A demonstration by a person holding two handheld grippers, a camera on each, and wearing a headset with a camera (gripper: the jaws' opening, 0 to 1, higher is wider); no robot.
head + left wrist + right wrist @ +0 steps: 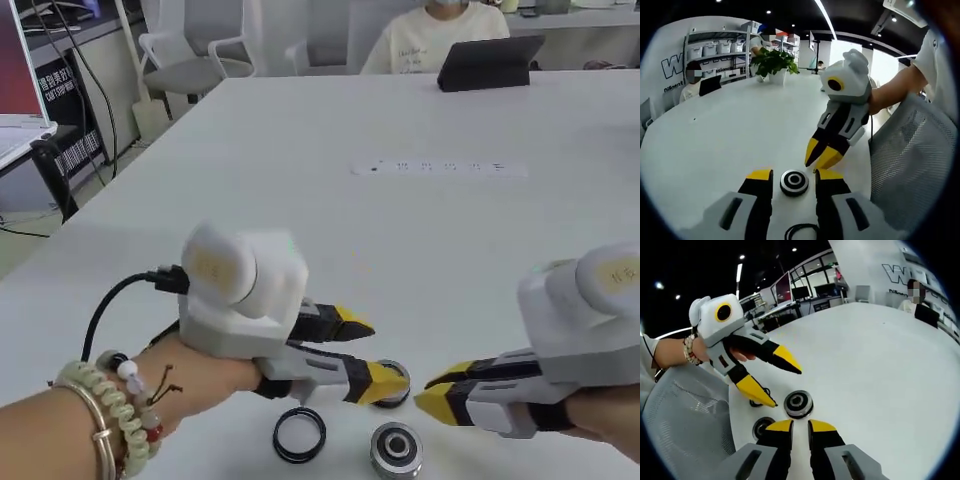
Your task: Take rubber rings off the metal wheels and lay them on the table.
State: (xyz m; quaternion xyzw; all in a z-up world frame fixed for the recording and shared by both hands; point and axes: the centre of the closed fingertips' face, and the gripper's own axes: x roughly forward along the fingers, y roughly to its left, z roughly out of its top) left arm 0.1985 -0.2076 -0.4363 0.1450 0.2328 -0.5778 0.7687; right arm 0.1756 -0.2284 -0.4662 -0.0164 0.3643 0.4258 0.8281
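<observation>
Beside a metal wheel [396,450] lies a black ring [299,435].

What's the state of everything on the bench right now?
Left tongs: open, gripping nothing.
Right tongs: shut, empty.
Wheel between left tongs: unclamped, flat on table, dark ring seemingly on.
Second wheel: flat, rim bare.
Rubber ring: off, flat on table.
</observation>
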